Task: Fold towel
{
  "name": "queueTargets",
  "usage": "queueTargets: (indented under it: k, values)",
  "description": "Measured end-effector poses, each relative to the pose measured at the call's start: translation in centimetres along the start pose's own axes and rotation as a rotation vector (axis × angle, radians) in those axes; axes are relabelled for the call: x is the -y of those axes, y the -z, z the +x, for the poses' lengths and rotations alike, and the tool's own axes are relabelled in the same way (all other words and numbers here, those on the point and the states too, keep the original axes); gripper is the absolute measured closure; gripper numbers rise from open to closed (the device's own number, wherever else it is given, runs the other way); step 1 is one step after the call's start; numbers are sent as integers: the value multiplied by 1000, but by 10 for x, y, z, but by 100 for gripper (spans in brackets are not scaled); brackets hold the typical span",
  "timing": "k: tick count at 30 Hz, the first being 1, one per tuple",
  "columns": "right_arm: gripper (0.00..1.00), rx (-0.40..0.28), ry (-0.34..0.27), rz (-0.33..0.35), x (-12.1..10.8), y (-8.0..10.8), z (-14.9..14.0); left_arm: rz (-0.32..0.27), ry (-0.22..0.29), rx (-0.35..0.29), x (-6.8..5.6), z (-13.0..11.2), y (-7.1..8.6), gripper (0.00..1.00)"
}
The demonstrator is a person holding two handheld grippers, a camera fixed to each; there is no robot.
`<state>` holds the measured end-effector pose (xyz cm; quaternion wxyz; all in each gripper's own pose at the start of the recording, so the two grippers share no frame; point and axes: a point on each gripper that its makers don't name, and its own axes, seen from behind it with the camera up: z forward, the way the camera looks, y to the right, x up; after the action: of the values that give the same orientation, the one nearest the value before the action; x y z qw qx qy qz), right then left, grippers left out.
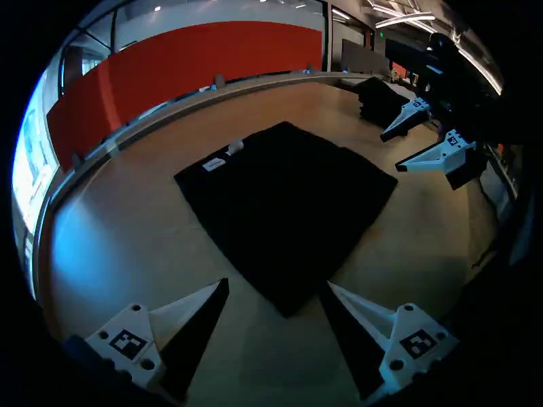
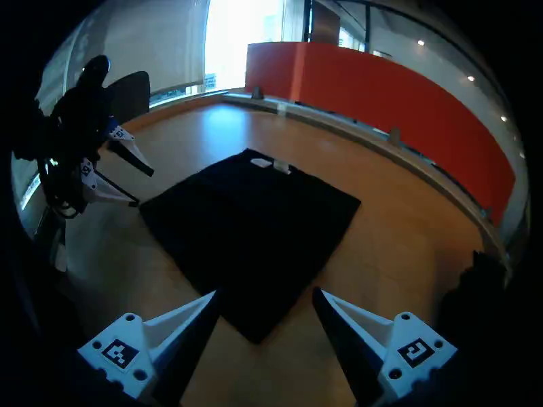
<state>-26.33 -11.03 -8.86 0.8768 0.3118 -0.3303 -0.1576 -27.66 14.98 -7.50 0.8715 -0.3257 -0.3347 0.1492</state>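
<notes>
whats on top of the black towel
Two small white tags lie on the black towel near its far edge; nothing else rests on it. The part of the wooden table beneath it is covered, so that stays unseen.

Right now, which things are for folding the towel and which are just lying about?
For the job: black towel, wooden table, left claw, right claw, both open.
Just lying about: dark cloth pile, chair, red wall.

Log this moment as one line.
towel: flat on table | left gripper: open, empty | right gripper: open, empty | contact: none
</notes>
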Motion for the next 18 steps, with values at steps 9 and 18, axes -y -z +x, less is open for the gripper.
queueTargets:
  k: [9, 18]
  values:
    - [1, 61, -5, 19, 3, -9, -31, -9, 15, 51, -5, -15, -12, 4]
    - [16, 91, -7, 37, 3, -9, -43, -33, 39, 87, -15, -22, -17, 5]
